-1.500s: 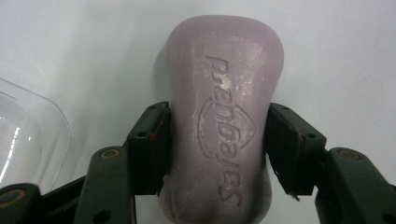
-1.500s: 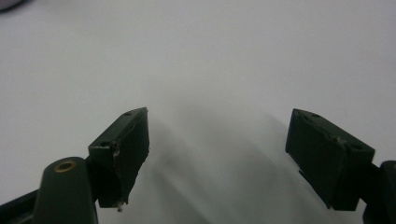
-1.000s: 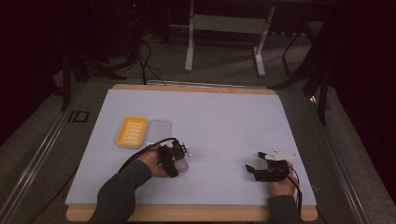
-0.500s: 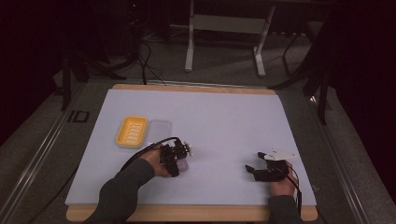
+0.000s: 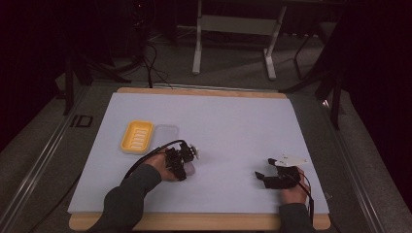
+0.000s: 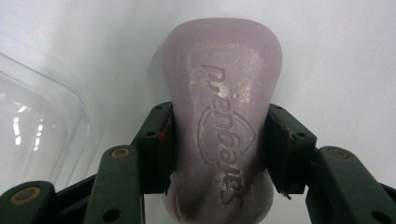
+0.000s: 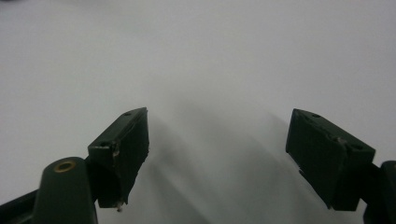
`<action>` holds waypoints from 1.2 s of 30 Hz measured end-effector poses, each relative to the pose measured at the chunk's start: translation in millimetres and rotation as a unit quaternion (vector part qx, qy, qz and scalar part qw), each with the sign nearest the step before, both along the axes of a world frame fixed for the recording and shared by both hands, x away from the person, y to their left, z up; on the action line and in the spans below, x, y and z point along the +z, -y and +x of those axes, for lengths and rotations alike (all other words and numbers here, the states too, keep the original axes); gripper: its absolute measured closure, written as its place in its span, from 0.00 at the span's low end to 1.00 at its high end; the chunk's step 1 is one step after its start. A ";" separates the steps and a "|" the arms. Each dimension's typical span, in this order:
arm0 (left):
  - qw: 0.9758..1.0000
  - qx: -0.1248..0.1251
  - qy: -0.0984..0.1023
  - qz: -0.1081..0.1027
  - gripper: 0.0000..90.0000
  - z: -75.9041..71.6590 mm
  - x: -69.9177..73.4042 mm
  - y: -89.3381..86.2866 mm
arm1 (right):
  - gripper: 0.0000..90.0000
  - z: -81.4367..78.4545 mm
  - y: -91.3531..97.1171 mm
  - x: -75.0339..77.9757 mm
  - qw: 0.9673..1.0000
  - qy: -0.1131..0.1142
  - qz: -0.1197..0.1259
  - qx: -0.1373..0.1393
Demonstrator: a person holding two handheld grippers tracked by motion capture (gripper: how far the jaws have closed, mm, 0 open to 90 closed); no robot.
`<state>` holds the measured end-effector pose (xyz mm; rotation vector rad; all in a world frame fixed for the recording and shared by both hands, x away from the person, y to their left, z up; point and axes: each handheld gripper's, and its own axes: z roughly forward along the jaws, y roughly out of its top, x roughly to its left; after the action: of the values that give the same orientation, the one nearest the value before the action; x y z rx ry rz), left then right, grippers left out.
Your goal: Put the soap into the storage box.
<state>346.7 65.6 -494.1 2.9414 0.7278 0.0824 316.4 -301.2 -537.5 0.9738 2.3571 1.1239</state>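
A: Fig., high view, L to R. What sits toward the worktop's (image 5: 233,116) left edge?

B: Yellow soap dish (image 5: 137,136), ribbed inside, w/ a clear lid (image 5: 165,133) lying just beside it on the side away from that edge. Both nearer the left edge than the centre.

A: Next item along?

B: Left gripper (image 5: 187,162), held in the left hand (image 5: 160,167), just nearer the front edge than the lid. Left gripper view: jaws clamped on a pale lilac soap bar (image 6: 223,126), one pad on each long side at its narrowed waist; embossed lettering faces up. Jaws have just been closing a little, bar between them. Bar lies on the worktop, approx. mid-front, left of centre; lid's corner (image 6: 42,126) shows close by.

A: And toward the right edge?

B: Right gripper (image 5: 265,177), in the right hand (image 5: 294,191), near the front right corner, well apart from the soap. Right gripper view (image 7: 217,149): jaws wide apart, nothing between, bare white surface below.
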 end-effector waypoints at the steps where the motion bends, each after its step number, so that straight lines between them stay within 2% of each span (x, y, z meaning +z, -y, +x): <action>1: 1.000 0.002 0.002 0.000 0.54 0.6 0.7 -0.8 | 0.23 -0.1 -0.1 0.0 1.000 0.000 0.000 0.000; 7: 1.000 0.023 0.011 -0.009 0.55 3.3 5.0 -8.0 | 0.23 0.0 0.0 0.0 1.000 0.000 0.000 0.000; 23: 0.999 0.028 0.019 -0.010 0.55 3.5 8.8 -17.0 | 0.23 -0.1 -0.3 -0.1 1.000 0.000 0.000 0.000; 36: 0.998 0.049 0.024 -0.032 0.55 5.1 16.2 -29.1 | 0.23 0.0 -0.4 -0.2 1.000 0.001 -0.001 0.000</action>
<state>351.8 94.7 -477.9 2.8321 0.8505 0.1341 316.4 -300.8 -537.7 0.9726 2.3554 1.1223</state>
